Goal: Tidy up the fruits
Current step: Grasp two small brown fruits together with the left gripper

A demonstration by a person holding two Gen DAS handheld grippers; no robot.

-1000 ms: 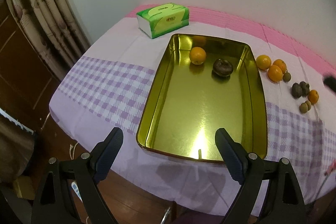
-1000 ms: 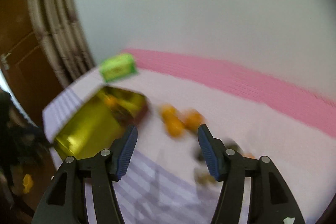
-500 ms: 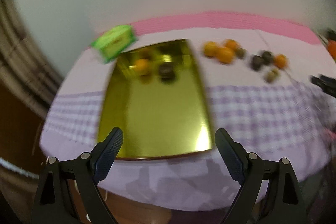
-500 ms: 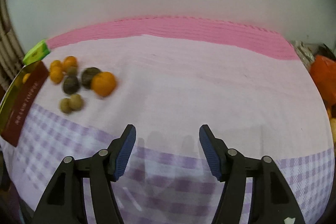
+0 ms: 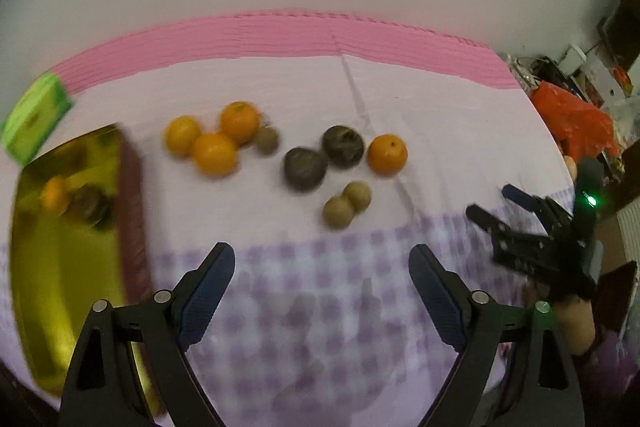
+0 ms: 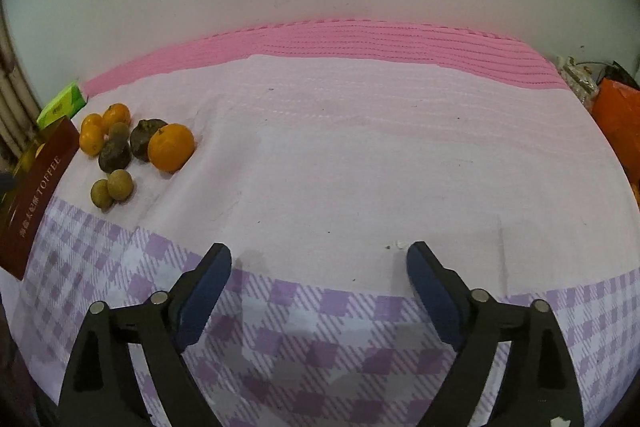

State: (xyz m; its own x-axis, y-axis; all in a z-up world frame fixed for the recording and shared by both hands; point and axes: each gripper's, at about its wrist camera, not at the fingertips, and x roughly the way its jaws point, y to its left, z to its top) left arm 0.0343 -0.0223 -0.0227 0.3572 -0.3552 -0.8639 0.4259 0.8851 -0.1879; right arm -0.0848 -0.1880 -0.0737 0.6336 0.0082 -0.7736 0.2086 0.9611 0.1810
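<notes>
A gold tin tray [image 5: 60, 267] sits at the left with an orange [image 5: 54, 193] and a dark fruit [image 5: 92, 209] in it. On the cloth beside it lie three oranges [image 5: 214, 153], a lone orange [image 5: 387, 153], two dark fruits [image 5: 305, 169] and small brownish fruits [image 5: 346, 205]. My left gripper [image 5: 322, 281] is open and empty, in front of the loose fruit. My right gripper [image 6: 319, 285] is open and empty, over bare cloth, right of the fruit cluster [image 6: 170, 147]. It also shows in the left wrist view [image 5: 500, 205].
A green tissue box [image 5: 34, 119] lies behind the tray, also in the right wrist view [image 6: 62, 105]. The tray's red side [image 6: 36, 195] reads TOFFEE. Orange bags and clutter [image 5: 576, 119] stand at the far right. The white wall is behind the table.
The left gripper has swung right from over the tray to face the loose fruit. The right gripper has swung right, away from the tray, over bare cloth. Both stayed open.
</notes>
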